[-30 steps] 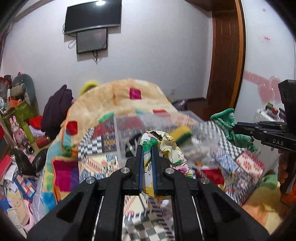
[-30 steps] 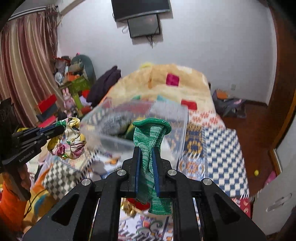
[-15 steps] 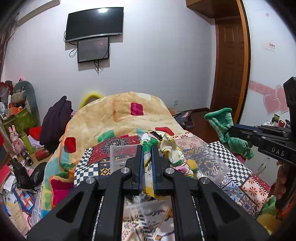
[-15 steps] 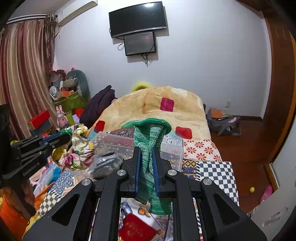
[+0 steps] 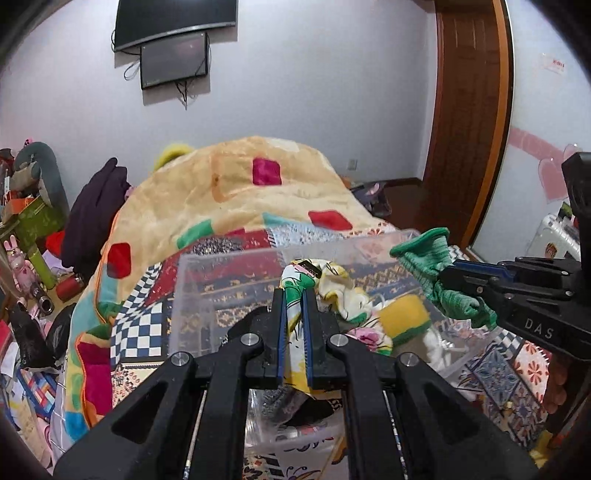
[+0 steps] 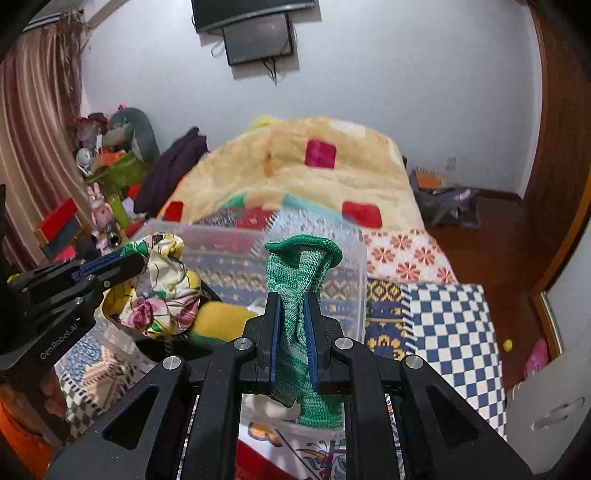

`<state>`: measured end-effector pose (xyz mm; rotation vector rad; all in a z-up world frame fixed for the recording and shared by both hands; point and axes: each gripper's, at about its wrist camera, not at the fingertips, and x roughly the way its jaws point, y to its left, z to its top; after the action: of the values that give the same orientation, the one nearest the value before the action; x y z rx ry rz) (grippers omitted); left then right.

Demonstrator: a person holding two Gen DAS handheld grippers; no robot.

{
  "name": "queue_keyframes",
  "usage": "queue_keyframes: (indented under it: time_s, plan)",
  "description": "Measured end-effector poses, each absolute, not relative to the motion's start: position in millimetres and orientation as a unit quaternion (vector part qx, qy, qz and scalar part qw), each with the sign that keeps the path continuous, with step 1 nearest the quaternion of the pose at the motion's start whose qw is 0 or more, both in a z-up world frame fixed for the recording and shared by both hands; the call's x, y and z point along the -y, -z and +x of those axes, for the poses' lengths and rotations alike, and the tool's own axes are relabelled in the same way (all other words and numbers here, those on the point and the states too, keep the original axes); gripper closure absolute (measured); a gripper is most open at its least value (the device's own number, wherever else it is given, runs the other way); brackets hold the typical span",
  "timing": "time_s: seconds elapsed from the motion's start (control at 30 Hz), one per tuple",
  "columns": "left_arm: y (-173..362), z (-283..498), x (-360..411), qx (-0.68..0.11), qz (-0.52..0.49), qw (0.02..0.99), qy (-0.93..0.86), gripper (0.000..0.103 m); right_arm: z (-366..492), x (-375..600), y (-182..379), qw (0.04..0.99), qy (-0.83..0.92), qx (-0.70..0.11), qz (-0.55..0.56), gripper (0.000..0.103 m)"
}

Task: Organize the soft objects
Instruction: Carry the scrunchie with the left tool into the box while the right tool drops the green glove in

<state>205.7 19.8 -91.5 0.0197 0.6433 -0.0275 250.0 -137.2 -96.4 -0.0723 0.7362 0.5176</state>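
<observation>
The floral cloth (image 5: 334, 286) is pinched between the closed fingers of the left gripper (image 5: 292, 332), and the green knitted sock (image 6: 299, 295) is clamped the same way in the right gripper (image 6: 291, 339). Both hang over the open clear plastic bin (image 5: 207, 295), likely so each can be let go straight into it. A yellow and green soft item (image 5: 402, 319) already lies inside. The bin sits on a patchwork bedspread (image 6: 454, 314), with a tan blanket (image 5: 236, 192) heaped at the far end. Beyond, a television (image 5: 173, 18) hangs on the white wall, with clutter at far left
</observation>
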Motion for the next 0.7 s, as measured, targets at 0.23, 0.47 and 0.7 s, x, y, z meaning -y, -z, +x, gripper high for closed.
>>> queue_keyframes:
  time_s: [0.23,0.47,0.7]
  plan:
    - [103.0,213.5,-15.5,-0.336,0.021,0.941,0.016,0.096,252.9,127.4,108.9,0.891,-0.253,-0.374,-0.057,0.092]
    - [100.3,209.1,-17.9,-0.344,0.014,0.938,0.020,0.086,250.9,131.2,104.9,0.886,-0.256,-0.382,-0.057,0.085]
    - [85.1,187.9,-20.0,-0.329,0.006,0.944,0.028,0.068,238.1,141.1,89.5,0.892,-0.257,-0.368,-0.050,0.061]
